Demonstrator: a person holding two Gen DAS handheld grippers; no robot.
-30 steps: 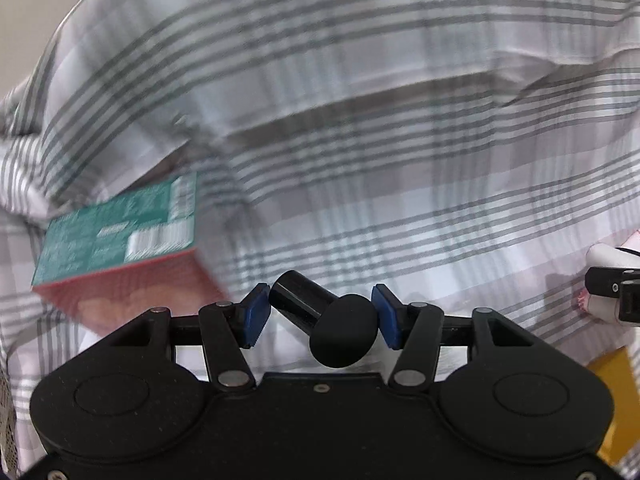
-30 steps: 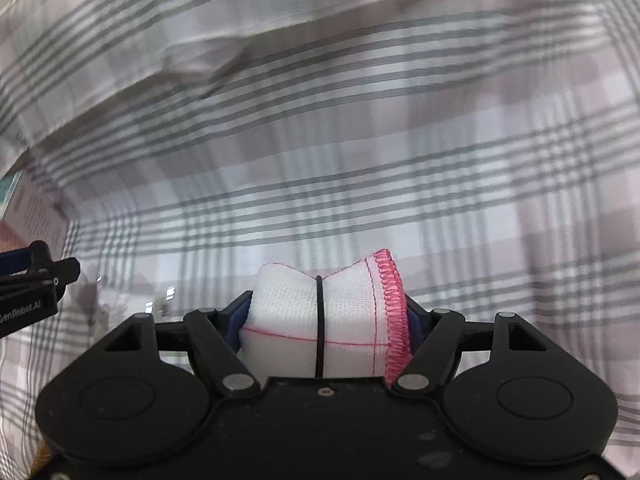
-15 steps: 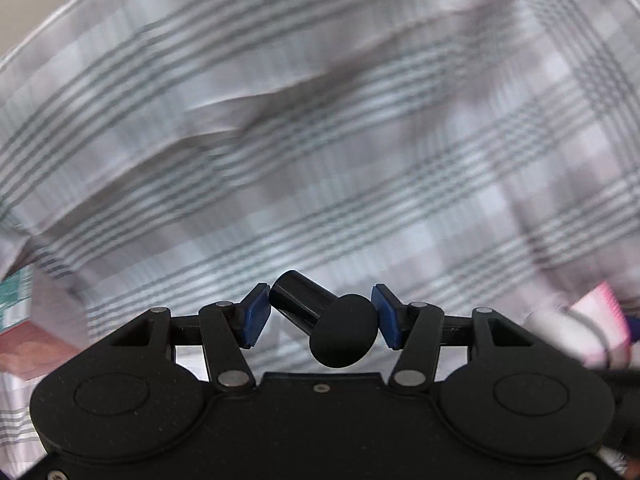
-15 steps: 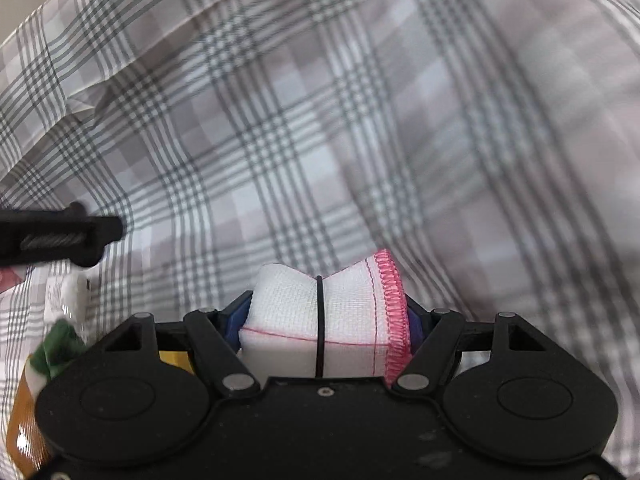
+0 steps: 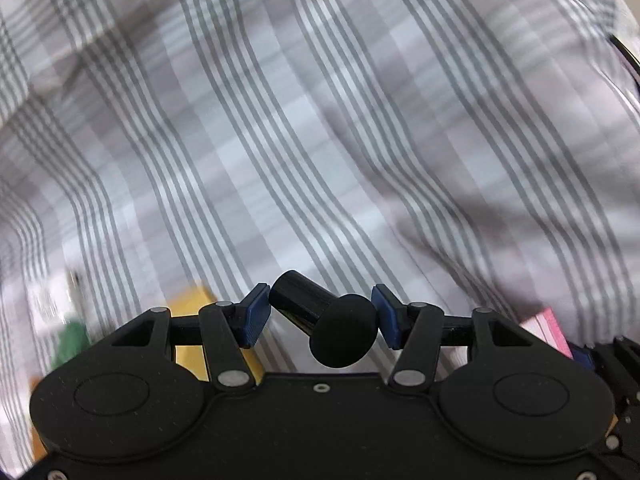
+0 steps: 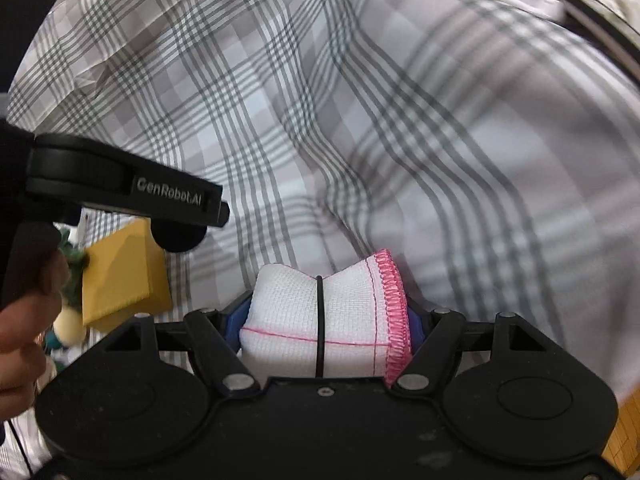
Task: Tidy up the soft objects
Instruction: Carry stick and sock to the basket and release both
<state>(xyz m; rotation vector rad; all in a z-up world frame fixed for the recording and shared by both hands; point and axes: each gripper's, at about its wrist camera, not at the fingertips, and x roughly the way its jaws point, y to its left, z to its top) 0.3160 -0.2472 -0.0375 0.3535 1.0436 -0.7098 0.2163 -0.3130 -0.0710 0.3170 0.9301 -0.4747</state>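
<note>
My left gripper [image 5: 319, 314] is shut on a black microphone-like piece [image 5: 344, 336], a short cylinder with a round foam head wedged between the blue pads. In the right wrist view, my right gripper [image 6: 326, 322] is shut on a folded white cloth [image 6: 280, 304] with a pink stitched edge and a thin black band around it. Both hang over a grey plaid sheet [image 5: 320, 140]. The left gripper's side [image 6: 120, 184] shows at the left of the right wrist view, with a hand [image 6: 24, 320] below it.
A yellow block [image 6: 120, 272] lies on the plaid sheet [image 6: 360, 120] under the left gripper, with green and cream soft bits [image 6: 70, 280] beside it. A dark curved rim [image 6: 580, 12] crosses the upper right. The pink-edged cloth [image 5: 548, 332] shows at the left wrist view's right edge.
Both grippers have swept sideways over the plaid sheet, keeping their holds. The teal and red box has left the left wrist view; the yellow block has come in. The two grippers are closer together.
</note>
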